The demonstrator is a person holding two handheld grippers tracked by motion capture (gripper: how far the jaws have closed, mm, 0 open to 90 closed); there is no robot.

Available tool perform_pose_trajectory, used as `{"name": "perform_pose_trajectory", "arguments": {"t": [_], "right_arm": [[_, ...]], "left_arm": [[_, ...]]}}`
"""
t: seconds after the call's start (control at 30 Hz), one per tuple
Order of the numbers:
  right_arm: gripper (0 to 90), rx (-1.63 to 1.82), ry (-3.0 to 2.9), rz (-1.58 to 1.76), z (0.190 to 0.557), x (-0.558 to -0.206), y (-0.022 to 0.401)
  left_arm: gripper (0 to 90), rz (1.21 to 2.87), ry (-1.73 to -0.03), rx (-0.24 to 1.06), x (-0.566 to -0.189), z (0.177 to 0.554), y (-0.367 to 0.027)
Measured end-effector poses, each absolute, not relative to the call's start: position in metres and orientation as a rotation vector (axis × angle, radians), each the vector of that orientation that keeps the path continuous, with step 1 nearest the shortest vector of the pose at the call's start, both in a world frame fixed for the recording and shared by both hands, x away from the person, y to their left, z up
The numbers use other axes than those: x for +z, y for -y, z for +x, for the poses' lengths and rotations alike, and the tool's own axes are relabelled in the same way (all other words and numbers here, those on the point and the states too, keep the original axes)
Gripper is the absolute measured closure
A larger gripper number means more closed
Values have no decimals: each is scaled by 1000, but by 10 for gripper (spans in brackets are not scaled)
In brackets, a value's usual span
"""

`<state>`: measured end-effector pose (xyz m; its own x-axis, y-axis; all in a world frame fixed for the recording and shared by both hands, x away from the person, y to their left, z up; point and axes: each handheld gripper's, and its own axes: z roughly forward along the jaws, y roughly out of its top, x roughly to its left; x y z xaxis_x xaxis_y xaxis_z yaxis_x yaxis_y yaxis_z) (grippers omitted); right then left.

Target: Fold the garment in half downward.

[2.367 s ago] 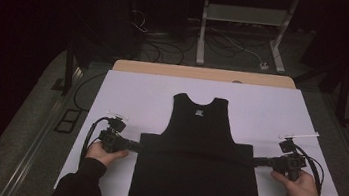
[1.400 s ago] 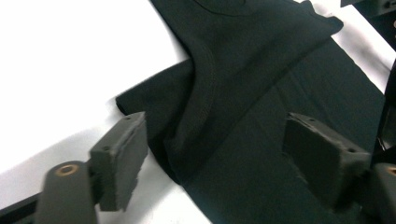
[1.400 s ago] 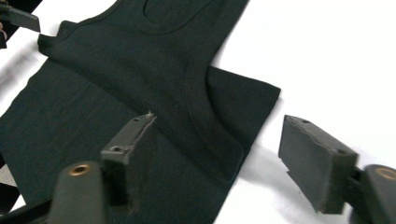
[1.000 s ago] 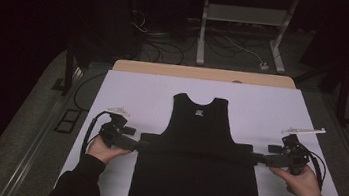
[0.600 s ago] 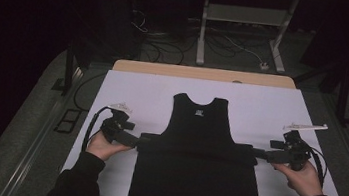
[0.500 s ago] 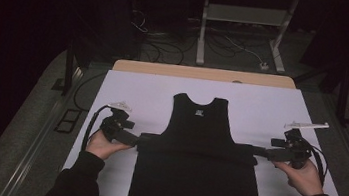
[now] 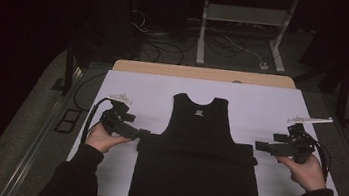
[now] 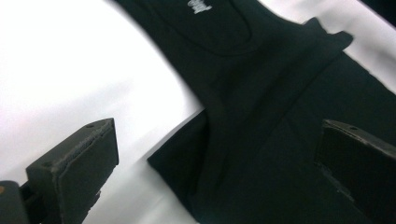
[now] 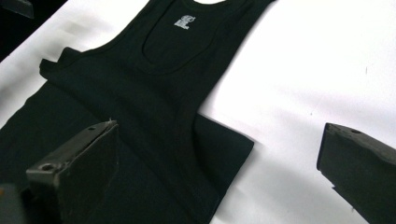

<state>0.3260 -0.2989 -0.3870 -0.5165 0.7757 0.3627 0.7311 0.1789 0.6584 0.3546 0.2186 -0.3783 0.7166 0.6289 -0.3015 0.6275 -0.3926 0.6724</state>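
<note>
A black tank top [image 7: 199, 156] is lying flat on the white-covered desk [image 7: 262, 104], neck toward the far edge and hem toward the person, with a fold line running across it just below the armholes, so the lower body seems to have been doubled over the upper part and is making a wide band with square corners at each side. The folding looks to be part-way along, with both claws free of the cloth. The left claw [image 7: 142, 133] is sitting at the left corner of that band, touching or nearly touching it; in the left gripper view its two jaws are standing wide apart with the corner of the tank top [image 8: 261, 116] lying between them, nothing pinched. The right claw [image 7: 260, 146] is hovering just beside the right corner; in the right gripper view its jaws are likewise spread open, one over the dark cloth and one over the bare white cover, with the folded corner [image 9: 233, 144] between them. Judging by this, the person is lining up for the next fold. That move is calling for both claws to drop onto the corners, close on every layer at once, and then lift and carry evenly, so the band is not twisting or slipping out of square.
</note>
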Motion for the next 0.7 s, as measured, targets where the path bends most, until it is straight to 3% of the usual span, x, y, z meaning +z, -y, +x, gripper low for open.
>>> {"name": "perform_pose_trajectory", "arguments": {"t": [0.7], "right_arm": [[0, 1264, -2379, 1478, 349, -371, 295]], "left_arm": [[0, 2151, -933, 38, -358, 380, -210]]}}
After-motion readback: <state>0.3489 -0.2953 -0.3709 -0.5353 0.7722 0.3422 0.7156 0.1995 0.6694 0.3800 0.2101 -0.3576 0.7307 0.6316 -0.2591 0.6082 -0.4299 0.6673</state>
